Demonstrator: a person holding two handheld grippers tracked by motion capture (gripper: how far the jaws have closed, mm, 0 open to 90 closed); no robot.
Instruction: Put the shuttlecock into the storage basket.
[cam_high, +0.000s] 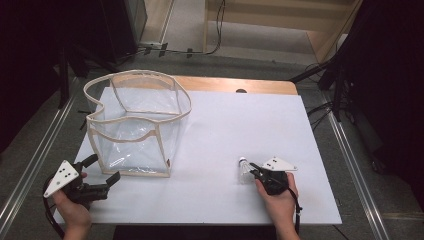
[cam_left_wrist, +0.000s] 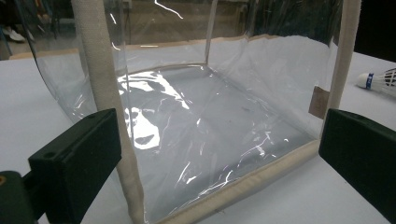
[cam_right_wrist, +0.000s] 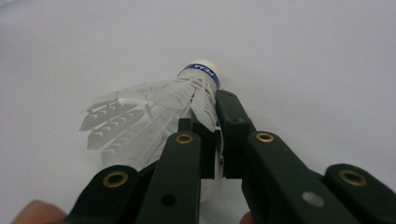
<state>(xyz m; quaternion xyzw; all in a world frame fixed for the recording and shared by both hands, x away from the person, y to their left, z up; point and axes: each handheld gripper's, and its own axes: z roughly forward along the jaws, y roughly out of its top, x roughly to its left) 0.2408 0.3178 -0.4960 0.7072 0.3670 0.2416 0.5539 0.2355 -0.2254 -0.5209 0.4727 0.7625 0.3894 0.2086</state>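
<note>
A: Shuttlecock (cam_high: 243, 168) first. It is found on the white table (cam_high: 220, 130), at about four o'clock from centre, lying on its side. In the right gripper view the cork cap (cam_right_wrist: 201, 71) with its blue band (cam_right_wrist: 201, 70) is pointed away toward twelve o'clock.

B: Held?

A: Yes. The feather skirt (cam_right_wrist: 140, 119) is pinched by the right gripper (cam_high: 258, 170); the jaws are pressed nearly together on the thin feathers, just behind the cork. The grip is probably taken there because the skirt gives way and the cork is too round to be clamped.

B: Lifted yet?

A: Cannot be told for sure; the shuttlecock is seen low, at or just off the table.

B: Left side?

A: The left gripper (cam_high: 102, 171) is parked at eight o'clock, jaws spread wide, nothing between the pads. In the left gripper view the near wall of the clear bag (cam_left_wrist: 205, 126) is framed between the jaws, its cloth-trimmed corner edge (cam_left_wrist: 107, 93) close to one of them.

B: Reason?

A: Likely the soft bag is meant to be steadied. The bag (cam_high: 137, 125) is stood upright at ten o'clock, mouth open upward, well apart from the shuttlecock, so a drop-in is judged to be the aim.
</note>
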